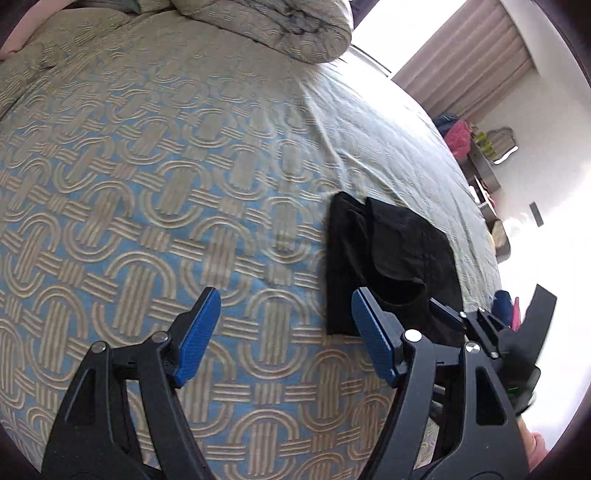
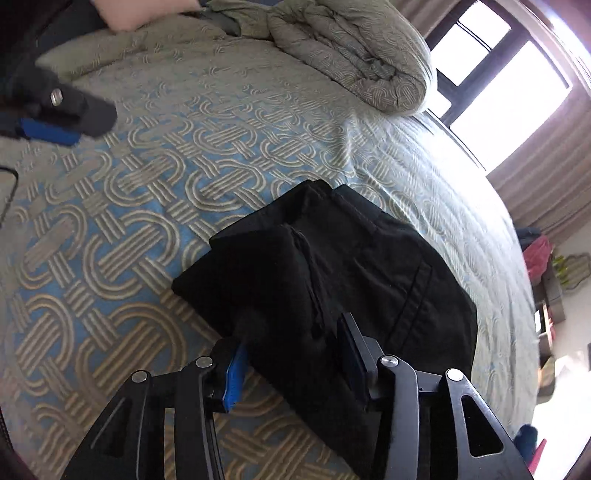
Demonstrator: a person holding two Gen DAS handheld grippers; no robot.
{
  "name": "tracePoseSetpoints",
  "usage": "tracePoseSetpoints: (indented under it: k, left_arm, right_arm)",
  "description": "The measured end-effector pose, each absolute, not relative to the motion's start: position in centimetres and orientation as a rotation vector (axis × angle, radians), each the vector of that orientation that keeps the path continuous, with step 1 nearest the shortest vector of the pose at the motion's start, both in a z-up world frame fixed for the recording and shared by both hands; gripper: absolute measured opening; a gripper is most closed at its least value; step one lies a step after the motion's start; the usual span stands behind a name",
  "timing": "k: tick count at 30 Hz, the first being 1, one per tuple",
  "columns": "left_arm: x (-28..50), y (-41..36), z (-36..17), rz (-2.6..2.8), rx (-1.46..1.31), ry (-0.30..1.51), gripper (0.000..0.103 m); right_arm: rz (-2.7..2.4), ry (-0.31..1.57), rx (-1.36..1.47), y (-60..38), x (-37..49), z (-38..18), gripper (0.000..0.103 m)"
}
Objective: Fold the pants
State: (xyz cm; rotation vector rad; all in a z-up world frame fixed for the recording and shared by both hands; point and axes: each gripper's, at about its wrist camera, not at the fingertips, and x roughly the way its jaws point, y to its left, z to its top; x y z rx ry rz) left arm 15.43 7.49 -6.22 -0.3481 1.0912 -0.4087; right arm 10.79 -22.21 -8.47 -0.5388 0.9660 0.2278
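Observation:
Black pants [image 2: 332, 266] lie folded into a compact bundle on the patterned bed cover [image 2: 140, 192]. My right gripper [image 2: 295, 343] stands over the bundle's near edge, jaws apart, with black cloth lying between the blue pads [image 2: 234, 376] and no squeeze visible. In the left wrist view the pants [image 1: 391, 251] sit just right of my left gripper [image 1: 284, 317], which hangs open above bare bed cover [image 1: 147, 192] with nothing between its fingers. The right gripper's body [image 1: 495, 336] shows at that bundle's near right side. The left gripper [image 2: 66, 118] appears far left in the right wrist view.
A rolled duvet [image 2: 354, 48] of the same pattern lies at the bed's far end, also seen as the duvet [image 1: 280, 26]. A bright window [image 2: 498, 74] and curtains [image 1: 465, 62] lie beyond the bed. A shelf with pink bags [image 1: 460, 136] stands along the right wall.

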Motion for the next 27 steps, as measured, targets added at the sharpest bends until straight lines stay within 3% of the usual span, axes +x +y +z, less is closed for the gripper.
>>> tracePoseSetpoints:
  k: [7, 13, 21, 22, 23, 24, 25, 26, 27]
  left_arm:
    - [14.6, 1.1, -5.5, -0.562, -0.26, 1.105, 0.074]
    - [14.4, -3.8, -7.5, -0.601, -0.178, 1.163, 0.074]
    - [15.4, -5.2, -8.1, -0.582, -0.246, 1.19, 0.073]
    - [15.7, -5.3, -8.0, -0.579, -0.258, 1.196, 0.065]
    - [16.0, -5.4, -7.9, -0.572, -0.263, 1.199, 0.053]
    - [16.2, -5.3, -7.7, -0.567, -0.265, 1.202, 0.045]
    - [16.4, -5.3, -7.6, -0.562, -0.267, 1.204, 0.026]
    - [16.5, -5.0, -7.5, -0.556, -0.271, 1.21, 0.022]
    - [16.6, -4.6, -7.6, -0.548, -0.286, 1.215, 0.017]
  right_arm:
    - [0.049, 0.945, -0.035, -36.3, 8.4, -3.3, 0.06]
    - [-0.071, 1.065, 0.102, -44.3, 6.4, -7.3, 0.061]
    - [0.021, 1.126, 0.175, -44.1, 6.6, -10.6, 0.061]
    - [0.025, 1.132, 0.17, -43.7, 7.1, -11.0, 0.061]
    - [0.032, 1.134, 0.173, -43.3, 7.3, -11.5, 0.06]
    - [0.044, 1.136, 0.187, -43.0, 7.6, -11.8, 0.038]
    - [0.019, 1.126, 0.185, -42.7, 7.7, -11.9, 0.018]
    - [0.009, 1.115, 0.183, -42.4, 7.3, -11.3, 0.009]
    - [0.009, 1.093, 0.194, -42.2, 7.2, -10.9, 0.007]
